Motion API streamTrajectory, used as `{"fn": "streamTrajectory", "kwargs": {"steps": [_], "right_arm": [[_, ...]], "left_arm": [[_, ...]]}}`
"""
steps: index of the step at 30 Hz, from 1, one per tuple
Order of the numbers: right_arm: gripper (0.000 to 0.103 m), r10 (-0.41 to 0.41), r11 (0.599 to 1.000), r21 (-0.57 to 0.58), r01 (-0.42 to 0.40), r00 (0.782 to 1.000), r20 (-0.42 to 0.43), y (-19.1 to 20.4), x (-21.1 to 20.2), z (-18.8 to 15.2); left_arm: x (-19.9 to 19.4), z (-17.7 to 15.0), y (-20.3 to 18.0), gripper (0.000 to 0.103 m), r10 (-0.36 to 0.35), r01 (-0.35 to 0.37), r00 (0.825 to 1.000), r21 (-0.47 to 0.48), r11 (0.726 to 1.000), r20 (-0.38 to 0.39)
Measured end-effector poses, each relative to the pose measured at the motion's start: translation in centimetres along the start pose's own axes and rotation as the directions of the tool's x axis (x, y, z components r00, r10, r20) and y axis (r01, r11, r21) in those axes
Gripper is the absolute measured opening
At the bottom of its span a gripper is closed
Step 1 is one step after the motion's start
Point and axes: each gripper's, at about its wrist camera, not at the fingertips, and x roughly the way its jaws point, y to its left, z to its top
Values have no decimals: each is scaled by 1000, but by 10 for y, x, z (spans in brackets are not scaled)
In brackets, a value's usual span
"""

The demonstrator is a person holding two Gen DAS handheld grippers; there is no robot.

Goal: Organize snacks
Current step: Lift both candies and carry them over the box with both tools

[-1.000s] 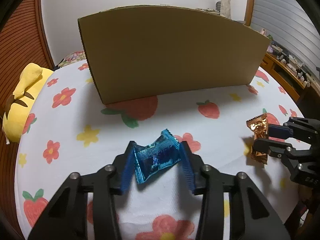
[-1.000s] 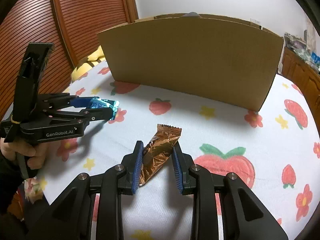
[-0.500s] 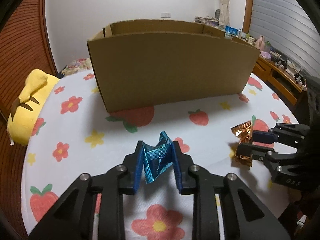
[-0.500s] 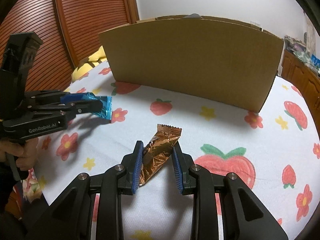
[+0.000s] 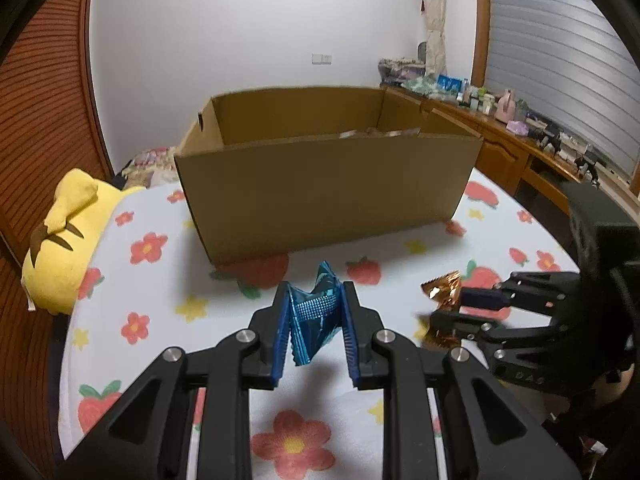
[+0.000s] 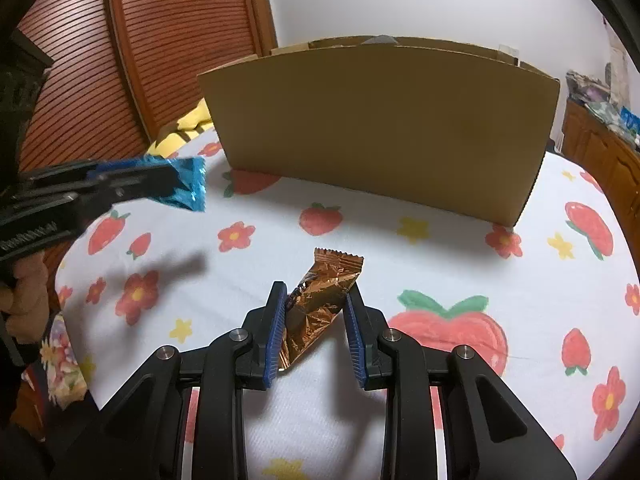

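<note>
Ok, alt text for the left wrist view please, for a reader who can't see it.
The left claw pinches a crumpled blue snack wrapper above a strawberry-and-flower print cloth, facing an open cardboard box. At right, the right claw grips a copper foil snack packet; a yellow plush toy lies at left.

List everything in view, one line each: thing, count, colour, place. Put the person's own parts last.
cardboard box: one, brown, open-topped, on the sheet beyond both grippers
blue snack packet: one, shiny blue, crumpled in the left gripper
copper snack packet: one, copper foil, in the right gripper
bed sheet: one, white with strawberries and flowers, under everything
plush toy: one, yellow, left edge of the sheet
wooden sideboard: one, brown, cluttered, far right
left gripper: black, blue pads, shut on blue packet
right gripper: same, shut on copper packet
hand: one, holding the left gripper
</note>
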Motion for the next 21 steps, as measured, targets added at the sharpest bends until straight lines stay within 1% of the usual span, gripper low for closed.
{"fn": "streamTrajectory", "kwargs": {"steps": [4,8,17,21], "right_arm": [[27,-1,1000,5,1,1000,4,-3,-5,0],[27,0,1000,10,0,1000,31,-5,-16,7],[27,-17,999,-32,22,990,142,-2,-60,46],[27,-22,998,-48,31,984,178,1,-75,59]], "left_arm": [[-9,8,-2,21,-4,4,1000,2,1000,22],[-15,15,-3,21,-4,4,999,6,1000,39],[-33,39,-5,21,-11,10,995,11,1000,99],[-40,48,-5,21,-12,11,992,13,1000,124]]}}
